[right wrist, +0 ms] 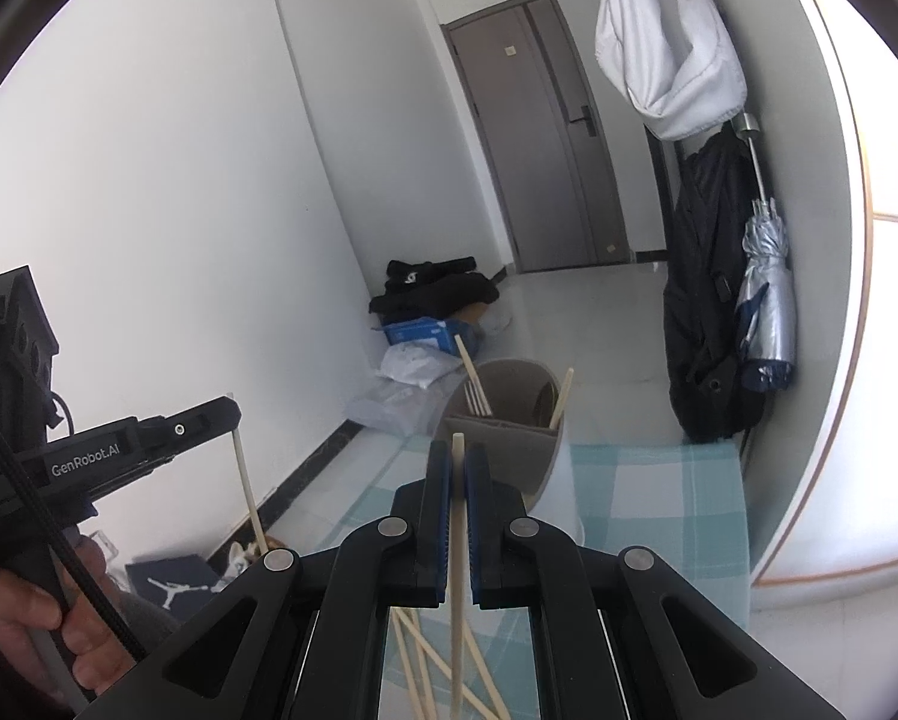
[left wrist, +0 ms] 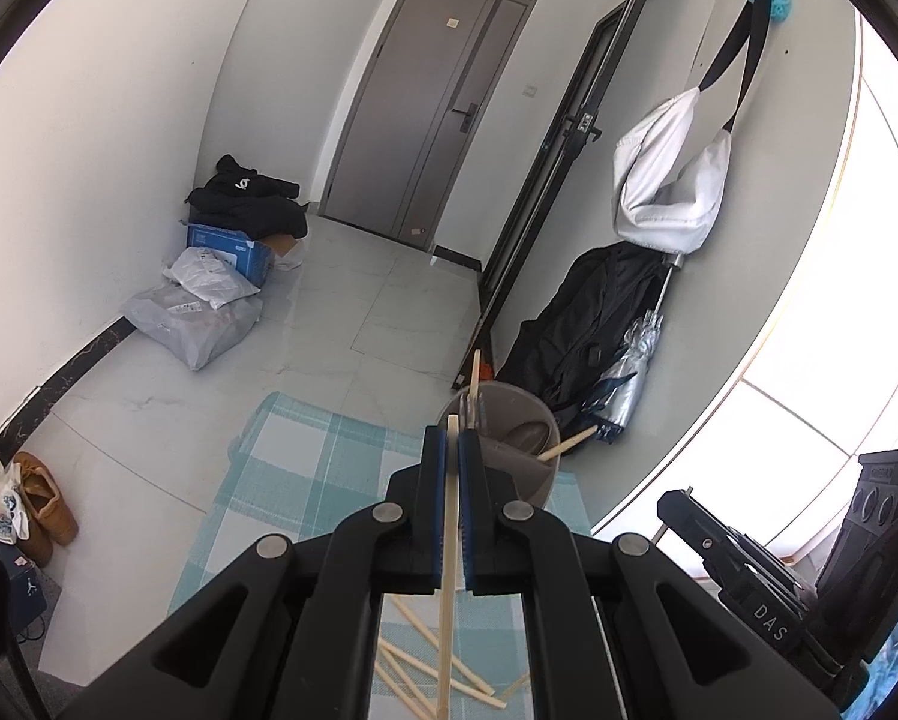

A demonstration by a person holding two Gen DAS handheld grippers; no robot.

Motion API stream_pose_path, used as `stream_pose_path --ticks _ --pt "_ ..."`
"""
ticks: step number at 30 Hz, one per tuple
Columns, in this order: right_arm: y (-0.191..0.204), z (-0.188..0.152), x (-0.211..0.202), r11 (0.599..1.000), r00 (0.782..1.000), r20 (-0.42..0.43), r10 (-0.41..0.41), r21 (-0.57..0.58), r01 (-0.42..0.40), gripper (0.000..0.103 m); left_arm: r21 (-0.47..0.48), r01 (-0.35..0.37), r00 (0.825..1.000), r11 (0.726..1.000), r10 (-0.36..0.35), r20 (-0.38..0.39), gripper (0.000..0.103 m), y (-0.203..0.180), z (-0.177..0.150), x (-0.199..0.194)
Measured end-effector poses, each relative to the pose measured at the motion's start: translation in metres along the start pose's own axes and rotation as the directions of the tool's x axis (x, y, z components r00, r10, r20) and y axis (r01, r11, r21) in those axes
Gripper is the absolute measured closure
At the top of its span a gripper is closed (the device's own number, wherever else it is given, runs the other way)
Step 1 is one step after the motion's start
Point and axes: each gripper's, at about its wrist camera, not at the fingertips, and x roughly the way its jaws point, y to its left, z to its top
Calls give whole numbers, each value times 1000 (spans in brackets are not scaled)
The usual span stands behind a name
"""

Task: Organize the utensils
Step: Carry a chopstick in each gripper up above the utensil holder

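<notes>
Left wrist view: the left tool (left wrist: pixel 452 441) pinches 1 chopstick (left wrist: pixel 447 570), its long axis running along the fingers. The holder (left wrist: pixel 508 450) stands just ahead and slightly right, at the cloth's (left wrist: pixel 305 456) far edge; loose sticks (left wrist: pixel 425 660) lie on the cloth below.

Right wrist view: the right tool (right wrist: pixel 458 462) pinches another stick (right wrist: pixel 457 540), upright. The holder (right wrist: pixel 502 420) sits directly ahead, so I judge this hand no farther than the left tool (right wrist: pixel 233 414).
</notes>
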Motion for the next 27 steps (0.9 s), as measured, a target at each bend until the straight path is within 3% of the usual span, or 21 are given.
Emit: stream_pose_path --ticks 15,27 --pt "-3 91 16 999 995 99 17 -40 -13 99 -61 83 988 995 -74 139 102 -23 80 33" --pt "-34 143 46 999 986 165 -6 -31 12 99 -55 74 981 996 -63 186 102 -25 101 90"
